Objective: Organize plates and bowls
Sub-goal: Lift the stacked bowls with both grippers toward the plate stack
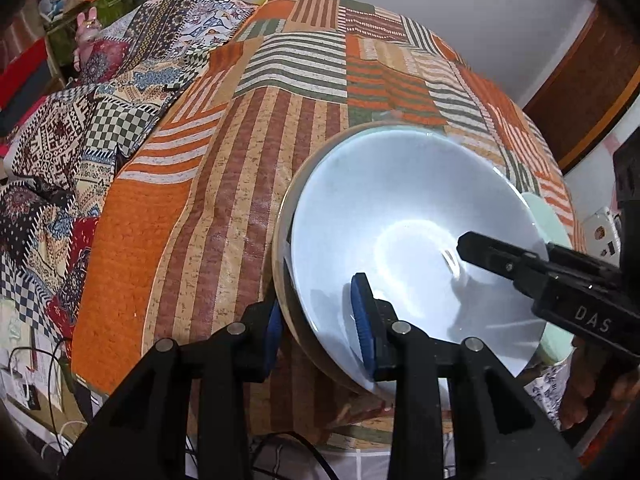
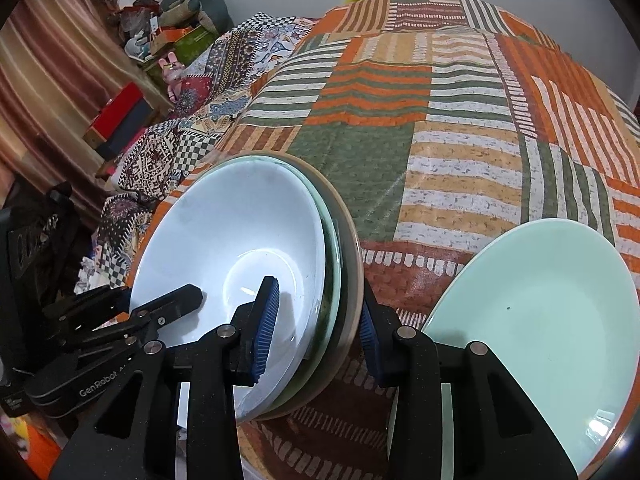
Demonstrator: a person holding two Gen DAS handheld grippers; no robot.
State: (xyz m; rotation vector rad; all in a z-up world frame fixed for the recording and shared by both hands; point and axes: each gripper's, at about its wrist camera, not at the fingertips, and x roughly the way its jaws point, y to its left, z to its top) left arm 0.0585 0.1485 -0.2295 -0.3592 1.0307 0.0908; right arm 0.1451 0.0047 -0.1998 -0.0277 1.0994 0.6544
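Note:
A stack of dishes sits near the front edge of the table: a white bowl (image 1: 400,208) (image 2: 232,220) on top, a greenish glass plate and a beige plate (image 2: 352,264) under it. My left gripper (image 1: 318,324) is shut on the stack's left rim, one blue pad inside the bowl and one outside. On the opposite rim my right gripper (image 2: 316,332) is shut the same way. Each view shows one of the other gripper's fingers (image 1: 492,258) (image 2: 176,300) lying inside the bowl. I cannot tell whether the stack rests on the cloth or is lifted. A mint green plate (image 2: 540,312) lies to the right.
A striped orange, green and brown patchwork tablecloth (image 1: 240,160) (image 2: 440,140) covers the table. A bed with a patterned cover (image 1: 80,120) lies to the left, with boxes and toys (image 2: 172,40) behind. Cables (image 1: 40,360) lie on the floor. A person's hand (image 1: 592,392) holds the right gripper.

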